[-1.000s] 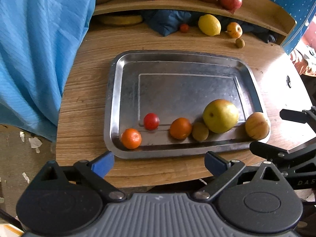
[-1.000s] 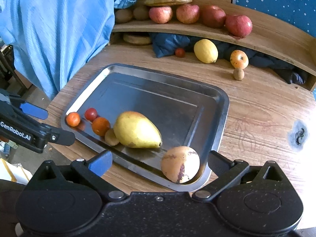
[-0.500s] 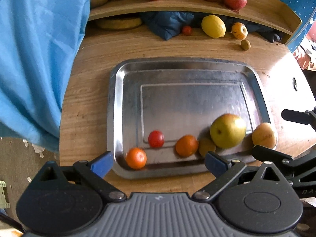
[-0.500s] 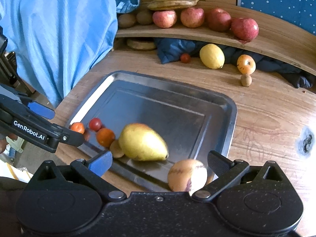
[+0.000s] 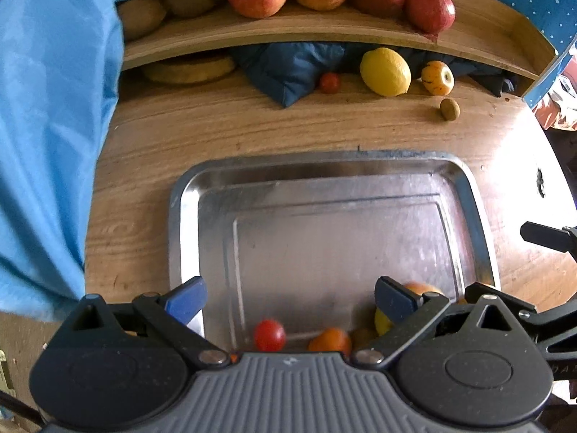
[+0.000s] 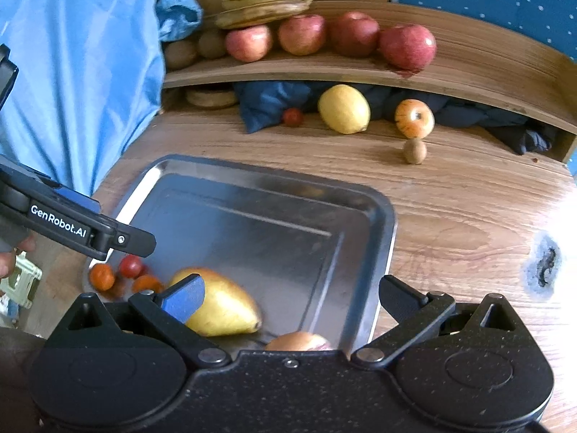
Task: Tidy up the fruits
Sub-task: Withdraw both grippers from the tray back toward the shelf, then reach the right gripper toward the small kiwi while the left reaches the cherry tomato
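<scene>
I see daylight pouring in from the right of both frames, blowing the table (image 5: 523, 166) out to near white at its right edge, while the space under the shelf (image 6: 468, 68) sits in deep shadow. The steel tray (image 6: 386, 216) shows smeared, streaky reflections, and the pear (image 6: 223, 306) in the lower middle of the right view is motion-blurred. Fisheye bending curves the shelf, and the corners go black.

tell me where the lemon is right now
The lemon sits on the wooden table under the shelf, beyond the tray, between a small red tomato and a small apple.
</scene>
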### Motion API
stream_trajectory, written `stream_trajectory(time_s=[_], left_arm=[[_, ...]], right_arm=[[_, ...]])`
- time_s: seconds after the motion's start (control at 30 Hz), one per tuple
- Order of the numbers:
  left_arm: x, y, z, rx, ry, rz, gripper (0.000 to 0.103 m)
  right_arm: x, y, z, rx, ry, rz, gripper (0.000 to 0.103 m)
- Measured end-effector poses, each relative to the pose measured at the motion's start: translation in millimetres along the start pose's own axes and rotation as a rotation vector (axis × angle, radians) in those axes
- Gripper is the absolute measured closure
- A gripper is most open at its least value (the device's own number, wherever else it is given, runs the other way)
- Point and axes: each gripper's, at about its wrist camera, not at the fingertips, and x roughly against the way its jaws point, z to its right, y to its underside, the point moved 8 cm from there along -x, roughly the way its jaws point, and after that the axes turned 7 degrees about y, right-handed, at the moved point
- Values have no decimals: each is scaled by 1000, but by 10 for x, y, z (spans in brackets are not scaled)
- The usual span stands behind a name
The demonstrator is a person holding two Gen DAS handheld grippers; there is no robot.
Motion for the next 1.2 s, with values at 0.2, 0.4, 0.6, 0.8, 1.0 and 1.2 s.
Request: stream_trajectory(time_s=[0.2,0.4,0.6,0.8,1.0,1.2], left_arm=[[-113,-180,48,-26,17,-6,1],[-222,-377,63,-17,43,2,1],[-360,-542,117,-31,71,-4,1],[-487,-676,139,-43,88,-12,1],[-590,-847,190,-66,92,-5,1],[-681,-1036,269,-101,107,13,1]], right_arm=[[-77,-93,113,-33,35,5,1],[-176,-169,186,-55,59,4,1],[-280,-230,255,-76,83,-6,1],[-369,-284,315,-82,118,-15,1],[-470,-378,394,-102,152,-19,1],[-579,-534,468,-109,188,-10,1]])
